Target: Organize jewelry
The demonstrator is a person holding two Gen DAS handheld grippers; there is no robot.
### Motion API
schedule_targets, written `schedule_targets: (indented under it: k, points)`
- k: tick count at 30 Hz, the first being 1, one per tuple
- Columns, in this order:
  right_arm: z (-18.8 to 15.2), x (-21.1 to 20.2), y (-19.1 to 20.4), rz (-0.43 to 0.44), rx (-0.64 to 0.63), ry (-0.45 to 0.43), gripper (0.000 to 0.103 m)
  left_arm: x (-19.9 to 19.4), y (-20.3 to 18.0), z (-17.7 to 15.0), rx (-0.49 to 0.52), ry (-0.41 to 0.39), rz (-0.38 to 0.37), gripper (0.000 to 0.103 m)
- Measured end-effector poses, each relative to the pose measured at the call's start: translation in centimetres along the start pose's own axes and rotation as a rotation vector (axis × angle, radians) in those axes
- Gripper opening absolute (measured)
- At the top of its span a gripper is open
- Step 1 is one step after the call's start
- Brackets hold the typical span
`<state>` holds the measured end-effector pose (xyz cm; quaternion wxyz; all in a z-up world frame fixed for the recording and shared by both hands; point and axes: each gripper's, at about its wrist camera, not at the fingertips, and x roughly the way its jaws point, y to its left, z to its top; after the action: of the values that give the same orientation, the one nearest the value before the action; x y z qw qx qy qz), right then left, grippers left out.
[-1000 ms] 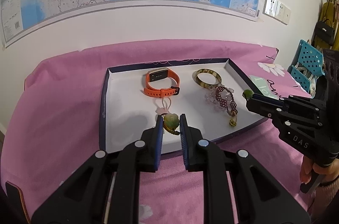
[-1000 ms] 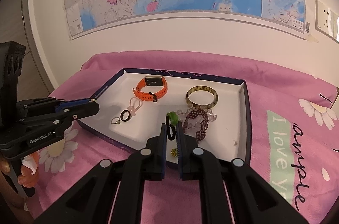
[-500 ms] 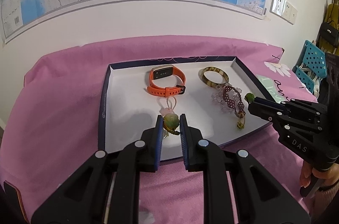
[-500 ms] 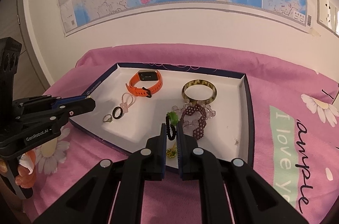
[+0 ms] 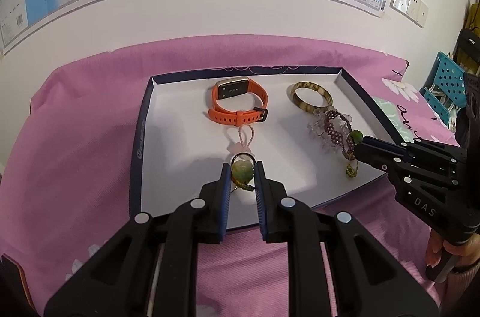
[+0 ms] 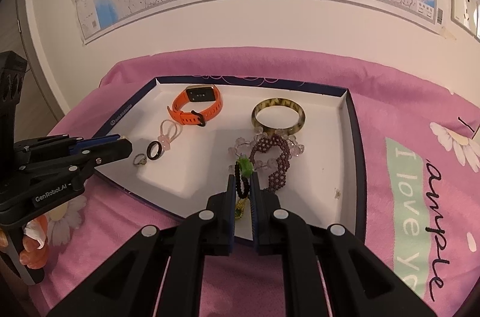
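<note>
Black-fingered left gripper clamps a pale green carved stone pendant over the near part of a shallow white navy-rimmed cardboard tray; the right gripper pinches a black beaded cord with green bead likewise. Beyond lie a purple beaded bracelet, then an orange strap watch and mottled amber bangle, on pink cloth.

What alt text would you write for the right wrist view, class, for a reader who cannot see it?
The right gripper is shut on a black beaded strand with a green stone, above a white tray on a pink cloth. The tray holds an orange watch, a mottled bangle, purple beadwork and two rings. The left gripper reaches in from the left.
</note>
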<state>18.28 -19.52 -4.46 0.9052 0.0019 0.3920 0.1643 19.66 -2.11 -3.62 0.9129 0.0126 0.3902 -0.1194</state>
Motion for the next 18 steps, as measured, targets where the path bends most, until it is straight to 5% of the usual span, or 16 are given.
schedule_targets:
  k: [9, 13, 18]
  points:
    - [-0.1, 0.5, -0.2, -0.006, 0.015, 0.024, 0.011, 1.0, 0.3, -0.2, -0.008, 0.027, 0.009, 0.022]
    - [-0.2, 0.1, -0.2, -0.004, 0.02, 0.013, 0.016, 0.7, 0.4, -0.4, -0.01, 0.022, 0.016, 0.038]
    - [-0.4, -1.3, 0.0, -0.002, 0.022, -0.025, 0.037, -0.8, 0.5, -0.7, -0.011, -0.022, 0.025, 0.064]
